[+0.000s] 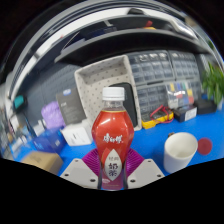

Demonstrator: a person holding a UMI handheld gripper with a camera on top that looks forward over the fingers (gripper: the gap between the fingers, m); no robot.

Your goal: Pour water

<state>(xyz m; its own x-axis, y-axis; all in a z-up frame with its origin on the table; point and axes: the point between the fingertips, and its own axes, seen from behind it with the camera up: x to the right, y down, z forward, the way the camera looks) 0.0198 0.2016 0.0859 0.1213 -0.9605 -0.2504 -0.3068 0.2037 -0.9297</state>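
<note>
On the blue counter (150, 142), cluttered with boxes and drawer units behind, the red-labelled water bottle (113, 135) stands upright between the pads of the hand-held gripper (112, 172), which seems clamped on it. Its white cap is on: tipping toward the white cup (180, 151) pours nothing, and a loose squeeze risks slipping.

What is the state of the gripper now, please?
Gripper: shut on the bottle, one pad at each side of its lower part.
</note>
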